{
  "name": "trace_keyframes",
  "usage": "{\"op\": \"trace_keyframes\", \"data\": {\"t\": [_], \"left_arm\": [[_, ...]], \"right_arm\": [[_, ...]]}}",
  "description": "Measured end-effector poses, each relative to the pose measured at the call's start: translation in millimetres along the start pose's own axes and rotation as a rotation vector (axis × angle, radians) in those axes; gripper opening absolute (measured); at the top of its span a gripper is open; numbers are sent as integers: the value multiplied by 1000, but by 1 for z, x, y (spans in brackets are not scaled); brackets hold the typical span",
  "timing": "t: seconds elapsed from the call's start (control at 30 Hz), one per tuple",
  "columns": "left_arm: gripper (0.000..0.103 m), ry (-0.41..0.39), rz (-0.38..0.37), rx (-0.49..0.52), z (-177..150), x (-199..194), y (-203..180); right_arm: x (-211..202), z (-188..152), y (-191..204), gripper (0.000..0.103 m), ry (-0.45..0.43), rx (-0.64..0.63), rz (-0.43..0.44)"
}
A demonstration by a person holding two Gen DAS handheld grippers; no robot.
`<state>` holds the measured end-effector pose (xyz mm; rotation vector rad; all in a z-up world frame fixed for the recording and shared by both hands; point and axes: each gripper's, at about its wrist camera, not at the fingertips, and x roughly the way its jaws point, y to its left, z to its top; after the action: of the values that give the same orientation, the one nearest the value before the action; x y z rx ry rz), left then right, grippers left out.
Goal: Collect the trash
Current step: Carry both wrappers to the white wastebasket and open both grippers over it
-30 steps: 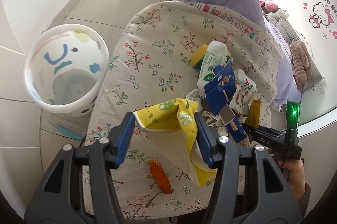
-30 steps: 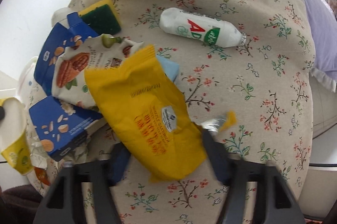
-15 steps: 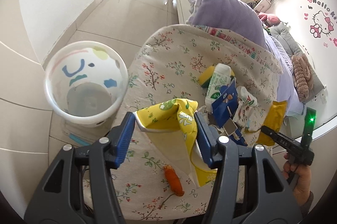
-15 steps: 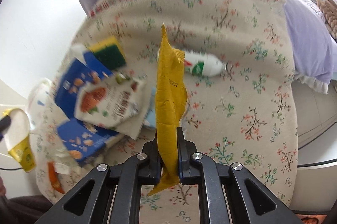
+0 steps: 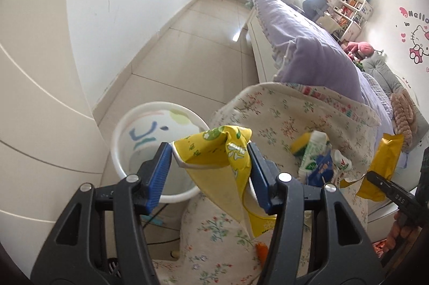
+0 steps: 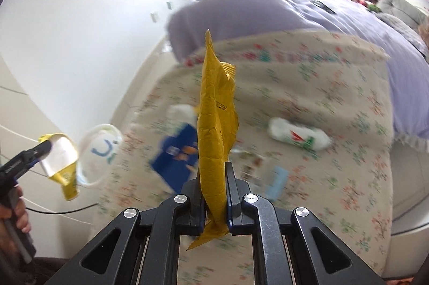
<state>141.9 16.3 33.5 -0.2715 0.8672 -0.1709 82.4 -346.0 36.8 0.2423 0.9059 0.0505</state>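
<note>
The wall sticker (image 5: 418, 41) at the right edge of the left wrist view carries pink lettering that reads "Hello", cut off by the frame, above a cartoon cat figure. The right tongs' arm (image 5: 398, 196), seen in the same view, bears small white letters reading "DAS". The yellow wrapper (image 6: 216, 140) in the right wrist view shows a row of printed digits ending in "2022"; the earlier digits are illegible. Lettering on the white bottle (image 6: 299, 137) is too blurred to read.
</note>
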Motion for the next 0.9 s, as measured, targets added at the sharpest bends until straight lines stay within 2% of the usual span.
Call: {"op": "trace_keyframes", "data": {"t": [0.3,0.5,0.77,0.9], "left_arm": [[58,-47,56,-28,10,12,27],[59,-91,118,24,14,27,34],[59,-63,158,29,13,51,57],[63,-40,148,10,12,57,67]], "right_arm": [[25,11,77,11,13,-71,144],[61,13,123,11,68,-86,241],[103,13,169,11,116,-73,293],[115,13,187,11,123,-81,310]]}}
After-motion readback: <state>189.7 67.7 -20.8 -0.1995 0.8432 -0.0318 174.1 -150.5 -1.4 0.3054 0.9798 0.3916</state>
